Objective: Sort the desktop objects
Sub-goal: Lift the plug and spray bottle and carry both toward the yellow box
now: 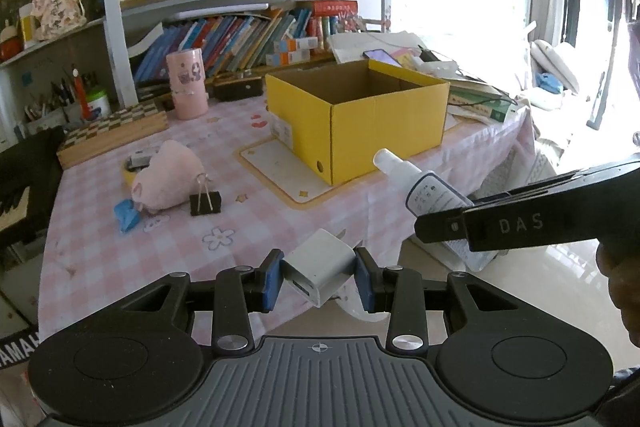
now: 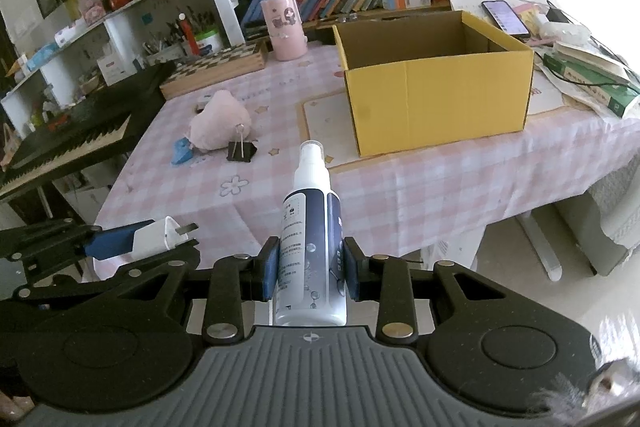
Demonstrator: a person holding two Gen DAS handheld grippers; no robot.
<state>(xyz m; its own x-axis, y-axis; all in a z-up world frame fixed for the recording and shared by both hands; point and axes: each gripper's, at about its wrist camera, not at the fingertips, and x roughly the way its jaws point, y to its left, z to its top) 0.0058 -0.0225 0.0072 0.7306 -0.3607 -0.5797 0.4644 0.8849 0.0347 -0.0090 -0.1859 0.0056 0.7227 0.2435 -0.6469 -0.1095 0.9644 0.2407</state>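
Observation:
My left gripper [image 1: 319, 277] is shut on a white charger plug [image 1: 322, 265], held off the table's front edge; it also shows in the right wrist view [image 2: 160, 237]. My right gripper [image 2: 309, 271] is shut on a white spray bottle [image 2: 310, 247], nozzle pointing forward; the bottle also shows in the left wrist view [image 1: 424, 187]. An open, empty-looking yellow box [image 2: 436, 95] [image 1: 360, 123] stands on the pink checked table [image 2: 400, 179]. A pink plush toy [image 2: 220, 127], a black binder clip [image 2: 241, 150] and a small blue object [image 2: 181, 151] lie left of it.
A pink cylinder holder [image 2: 285, 27] and a chessboard box [image 2: 216, 69] stand at the back. A phone [image 2: 505, 17] and books [image 2: 592, 79] lie right of the box. A keyboard piano [image 2: 68, 147] is at the left. Bookshelves rise behind.

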